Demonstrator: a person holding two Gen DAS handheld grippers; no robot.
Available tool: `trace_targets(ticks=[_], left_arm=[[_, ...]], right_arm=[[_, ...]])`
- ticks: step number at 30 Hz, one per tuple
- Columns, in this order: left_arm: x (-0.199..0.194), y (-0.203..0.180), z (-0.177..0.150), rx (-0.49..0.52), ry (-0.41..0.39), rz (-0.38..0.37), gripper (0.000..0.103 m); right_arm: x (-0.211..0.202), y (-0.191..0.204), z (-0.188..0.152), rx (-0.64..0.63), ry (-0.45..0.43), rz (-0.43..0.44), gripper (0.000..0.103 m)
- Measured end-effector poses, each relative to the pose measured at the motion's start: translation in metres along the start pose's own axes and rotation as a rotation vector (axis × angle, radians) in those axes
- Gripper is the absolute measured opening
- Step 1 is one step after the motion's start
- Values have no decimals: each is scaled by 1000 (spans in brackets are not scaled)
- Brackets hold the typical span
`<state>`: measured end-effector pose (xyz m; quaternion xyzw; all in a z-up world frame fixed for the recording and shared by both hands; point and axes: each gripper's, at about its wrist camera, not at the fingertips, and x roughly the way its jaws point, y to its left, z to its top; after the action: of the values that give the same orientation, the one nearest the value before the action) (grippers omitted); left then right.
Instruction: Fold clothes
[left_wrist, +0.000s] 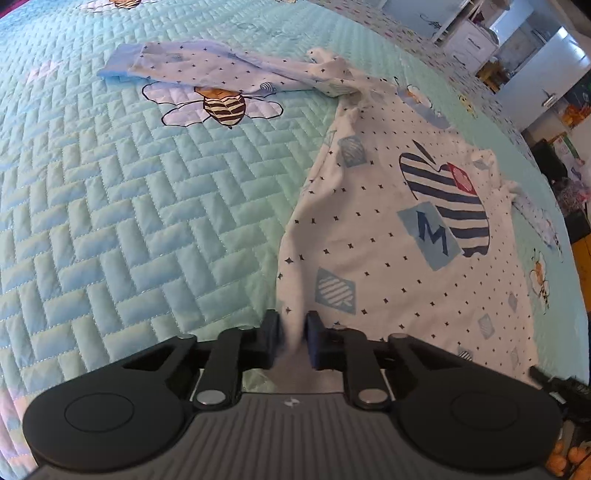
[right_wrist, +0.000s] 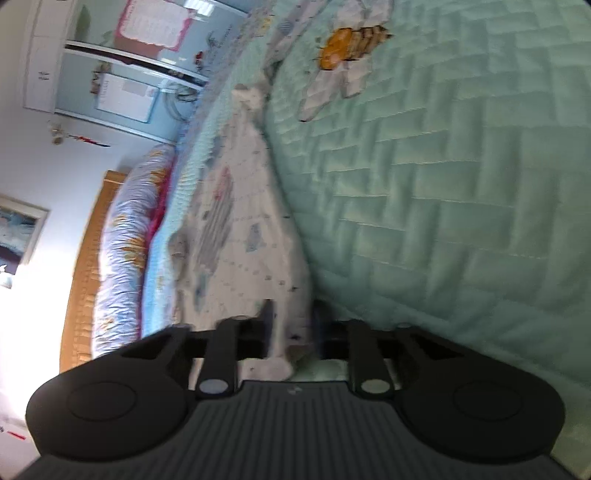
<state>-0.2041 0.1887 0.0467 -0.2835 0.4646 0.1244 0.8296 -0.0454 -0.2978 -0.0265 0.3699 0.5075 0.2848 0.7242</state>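
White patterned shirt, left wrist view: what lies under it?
The white patterned shirt lies spread on the teal quilted bedspread, which shows all around it. Whatever sits directly beneath the fabric is covered. The left gripper pinches its near edge.

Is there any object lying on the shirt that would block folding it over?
Nothing visible. Both the left hand-held gripper and the right hand-held gripper already pinch the white shirt, and its printed front is bare; only quilt lies beside it.

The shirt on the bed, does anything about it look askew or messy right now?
Yes. The shirt is not flat: its long sleeve trails off sideways across the quilt, twisted and bunched where it meets the body. The left gripper and right gripper each pinch an edge.
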Motion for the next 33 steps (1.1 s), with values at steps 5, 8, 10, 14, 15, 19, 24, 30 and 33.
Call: trace_targets(ticks=[5,8,10,14,15,19,24,30,33], left_arm=[[-7,-5,1,25,-25,56,3],[-9,-5,2,28,-24,67,3],[-9,-4,2,29,-21,73,3],[-10,-2,2,31,-14,86,3],[-11,-1,2,31,-13,89,3],[-9,1,2,34,-1,107,4],[-5,8,2,41,11,101,9],[-17,22,4,9,6,104,19],[-25,33,7,-17,-9,100,27]], right_arm=[[-1,14,-6,-56,-27,-58,5],[-7,19,-9,-42,-40,-50,5],[-16,24,-8,-31,-50,-23,5],[-28,30,-10,-25,-50,8,5],[-26,27,-11,-19,-43,-12,5],[-14,13,-16,-4,-24,-90,5],[-13,3,-17,23,-38,-76,4],[-39,15,-18,22,-94,-170,18],[-56,31,-17,-28,-171,-251,29]])
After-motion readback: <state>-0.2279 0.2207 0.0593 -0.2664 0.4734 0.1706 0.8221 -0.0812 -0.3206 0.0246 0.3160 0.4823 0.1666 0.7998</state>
